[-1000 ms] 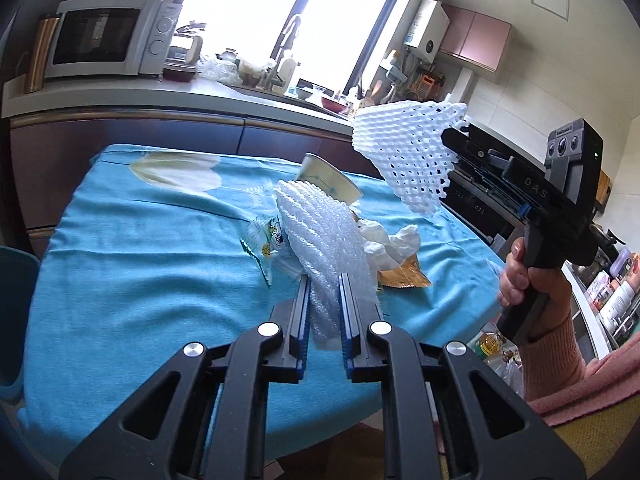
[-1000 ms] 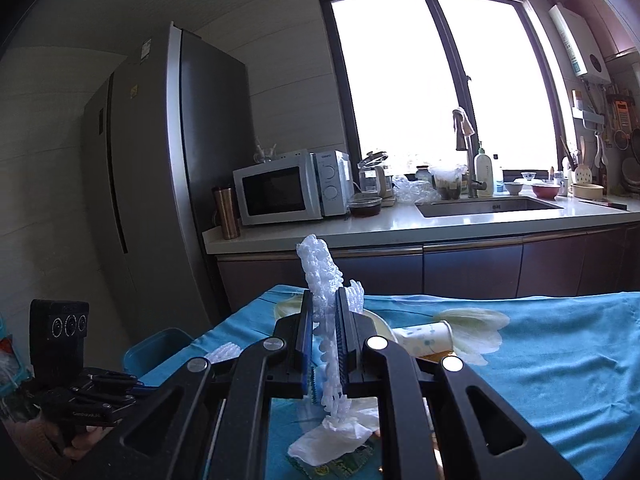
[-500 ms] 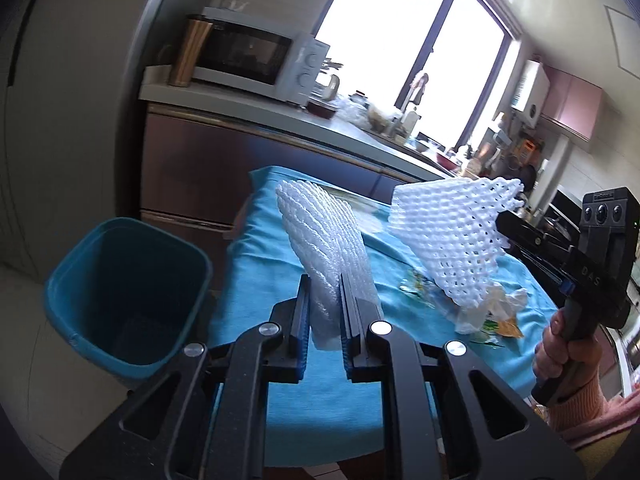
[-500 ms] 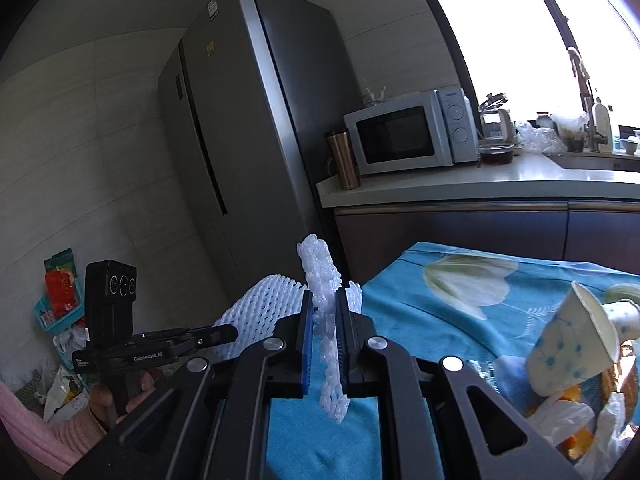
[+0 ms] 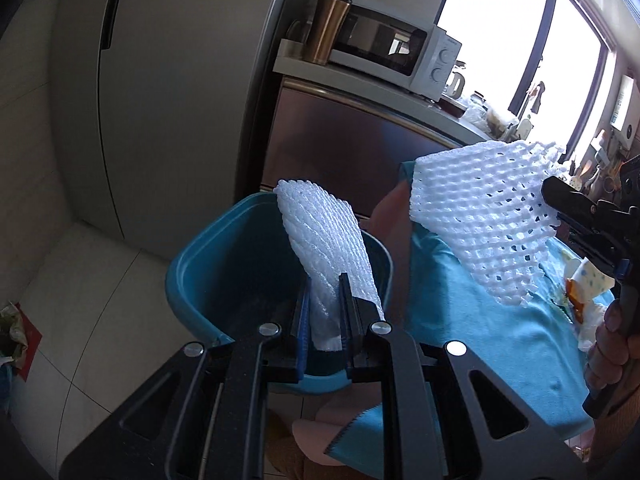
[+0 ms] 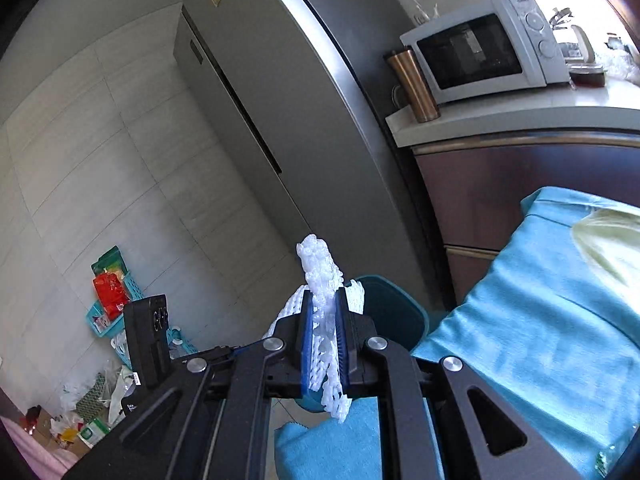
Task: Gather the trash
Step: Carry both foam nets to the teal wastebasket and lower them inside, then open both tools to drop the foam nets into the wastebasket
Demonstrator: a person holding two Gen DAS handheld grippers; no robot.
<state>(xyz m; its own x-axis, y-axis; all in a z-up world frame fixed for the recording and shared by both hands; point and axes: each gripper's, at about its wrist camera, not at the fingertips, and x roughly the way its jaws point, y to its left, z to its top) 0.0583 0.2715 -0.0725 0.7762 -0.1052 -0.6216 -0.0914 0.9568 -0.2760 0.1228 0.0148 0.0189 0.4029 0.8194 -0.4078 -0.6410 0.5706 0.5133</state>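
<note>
Holding foam net upright in left gripper, over bin

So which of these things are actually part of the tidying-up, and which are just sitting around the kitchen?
Part of the job:
- white foam net sleeve pinched in the left gripper
- second white foam net pinched in the right gripper
- teal plastic bin on the floor
- spotted paper cup on the blue tablecloth

Just lying about:
- white microwave
- copper tumbler
- grey fridge
</note>
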